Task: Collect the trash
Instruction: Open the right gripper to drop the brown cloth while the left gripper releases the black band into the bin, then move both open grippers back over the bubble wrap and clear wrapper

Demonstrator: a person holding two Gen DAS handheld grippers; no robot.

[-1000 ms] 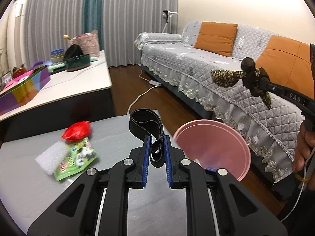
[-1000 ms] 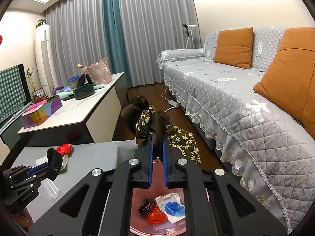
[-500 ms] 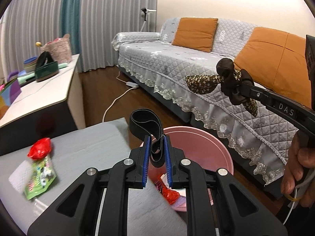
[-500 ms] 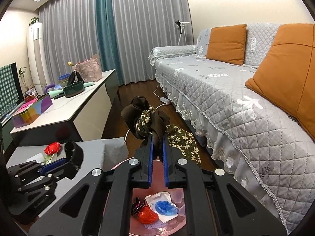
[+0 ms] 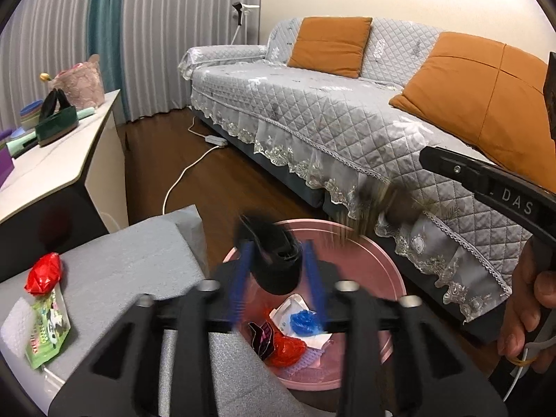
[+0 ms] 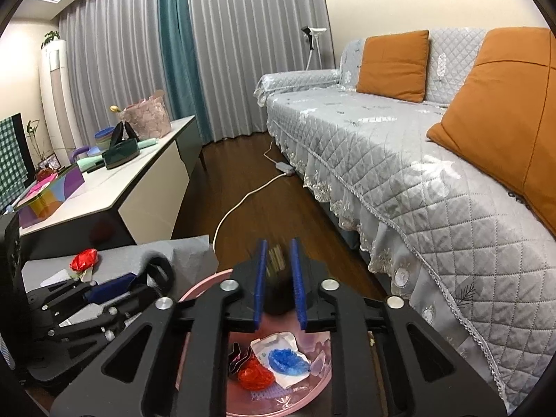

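— What do we see on our right gripper (image 5: pixel 431 160)?
— Letters: "DAS". Its jaws are apart; blurry brown cloth (image 6: pixel 278 278) sits between them.
— And our left gripper (image 5: pixel 278 278)?
— Jaws wide, black band (image 5: pixel 274 260) loose between them, above the pink bin (image 5: pixel 389 278). A red wrapper (image 5: pixel 43 274) lies at the grey table's (image 5: pixel 121 260) left edge.

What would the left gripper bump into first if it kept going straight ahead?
Probably the black band, blurred and loose between the open left gripper fingers. Beyond it sits the pink bin, with wrappers inside. Depth is hard to judge here.
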